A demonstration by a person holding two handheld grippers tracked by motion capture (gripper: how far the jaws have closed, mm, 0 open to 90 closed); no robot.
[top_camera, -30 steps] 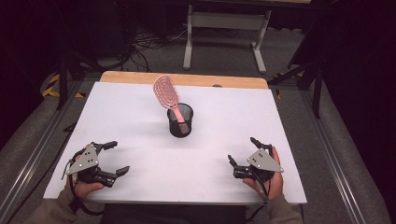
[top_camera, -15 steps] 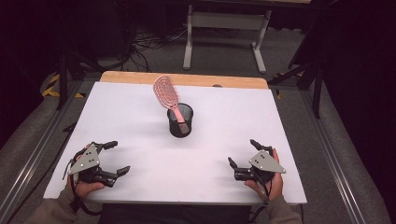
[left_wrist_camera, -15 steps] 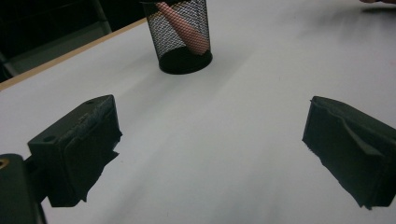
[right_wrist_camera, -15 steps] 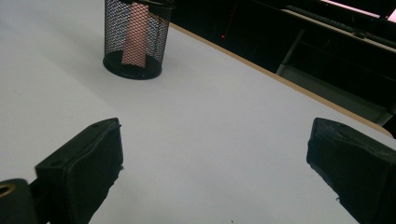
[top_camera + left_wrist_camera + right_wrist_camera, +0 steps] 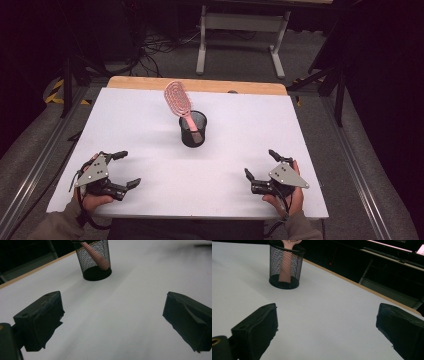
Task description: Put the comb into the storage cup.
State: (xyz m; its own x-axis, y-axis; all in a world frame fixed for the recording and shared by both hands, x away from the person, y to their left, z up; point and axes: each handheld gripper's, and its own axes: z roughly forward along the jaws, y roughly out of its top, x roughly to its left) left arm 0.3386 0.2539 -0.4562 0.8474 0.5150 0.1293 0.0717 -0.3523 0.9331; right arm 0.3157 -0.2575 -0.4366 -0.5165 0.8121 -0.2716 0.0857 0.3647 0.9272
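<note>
Pink hairbrush (image 5: 179, 102) head overhead, handle through mesh cup (image 5: 96, 260)

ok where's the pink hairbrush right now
In the high view the pink hairbrush stands handle-down in the black mesh cup at the middle of the white table, its head leaning toward the far-left.

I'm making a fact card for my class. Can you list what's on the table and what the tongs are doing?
table: white top, wooden far edge
cup: black mesh cup, upright, mid-table
brush: pink hairbrush, handle in cup, head leaning out to the far left
left tongs: open, holding nothing, near left corner
right tongs: open, holding nothing, near right corner
</note>
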